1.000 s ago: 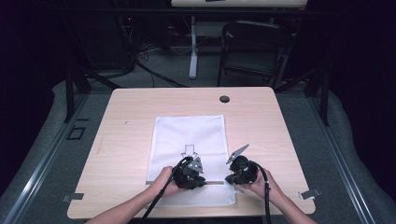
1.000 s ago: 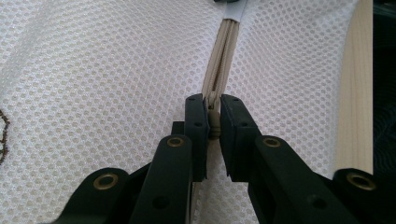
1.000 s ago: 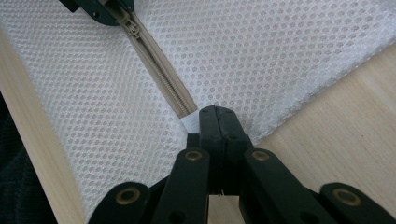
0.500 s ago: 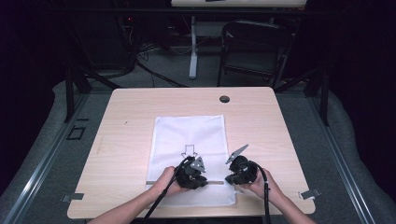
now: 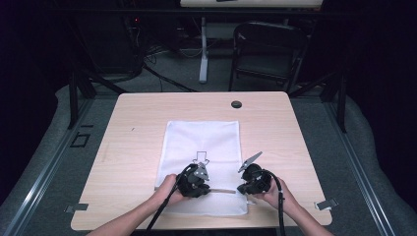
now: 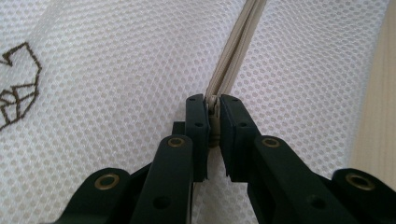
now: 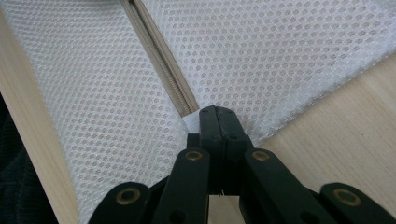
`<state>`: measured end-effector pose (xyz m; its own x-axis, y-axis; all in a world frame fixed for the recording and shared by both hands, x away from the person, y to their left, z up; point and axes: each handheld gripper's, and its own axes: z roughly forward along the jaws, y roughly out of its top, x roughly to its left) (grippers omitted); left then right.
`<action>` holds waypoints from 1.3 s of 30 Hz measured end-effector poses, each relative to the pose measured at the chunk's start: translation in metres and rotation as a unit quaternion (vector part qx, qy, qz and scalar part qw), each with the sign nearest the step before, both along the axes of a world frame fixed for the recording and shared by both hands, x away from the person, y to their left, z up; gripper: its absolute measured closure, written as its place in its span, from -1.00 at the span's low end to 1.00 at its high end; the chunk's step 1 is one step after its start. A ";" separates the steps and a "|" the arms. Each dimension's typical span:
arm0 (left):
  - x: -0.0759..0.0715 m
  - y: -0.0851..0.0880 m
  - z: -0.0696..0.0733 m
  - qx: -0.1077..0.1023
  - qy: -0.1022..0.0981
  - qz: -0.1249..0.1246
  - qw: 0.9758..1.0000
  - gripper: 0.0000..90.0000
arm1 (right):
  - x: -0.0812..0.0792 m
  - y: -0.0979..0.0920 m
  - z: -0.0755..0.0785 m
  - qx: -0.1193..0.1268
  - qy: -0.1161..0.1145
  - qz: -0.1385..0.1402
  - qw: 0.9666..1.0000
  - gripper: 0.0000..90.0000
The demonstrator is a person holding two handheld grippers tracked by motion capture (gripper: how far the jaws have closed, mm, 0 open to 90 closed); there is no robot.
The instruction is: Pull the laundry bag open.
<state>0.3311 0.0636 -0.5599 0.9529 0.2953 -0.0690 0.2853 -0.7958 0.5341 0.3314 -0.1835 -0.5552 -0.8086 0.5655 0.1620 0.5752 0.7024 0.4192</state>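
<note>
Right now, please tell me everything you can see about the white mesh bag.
The mesh bag is white, fine netting, rectangular, and lies flat on the wooden table, near its front edge. A small dark outline logo is printed on it. A beige zipper runs across its near end. The left gripper pinches the zipper pull; the right gripper is shut on the fabric at the zipper's end, near the bag's edge.

Bright lit tabletop, dark surroundings
</note>
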 end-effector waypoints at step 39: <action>-0.007 0.044 0.002 0.004 0.012 0.034 0.999 0.84 | 0.002 0.001 0.000 -0.003 0.002 0.009 1.000 1.00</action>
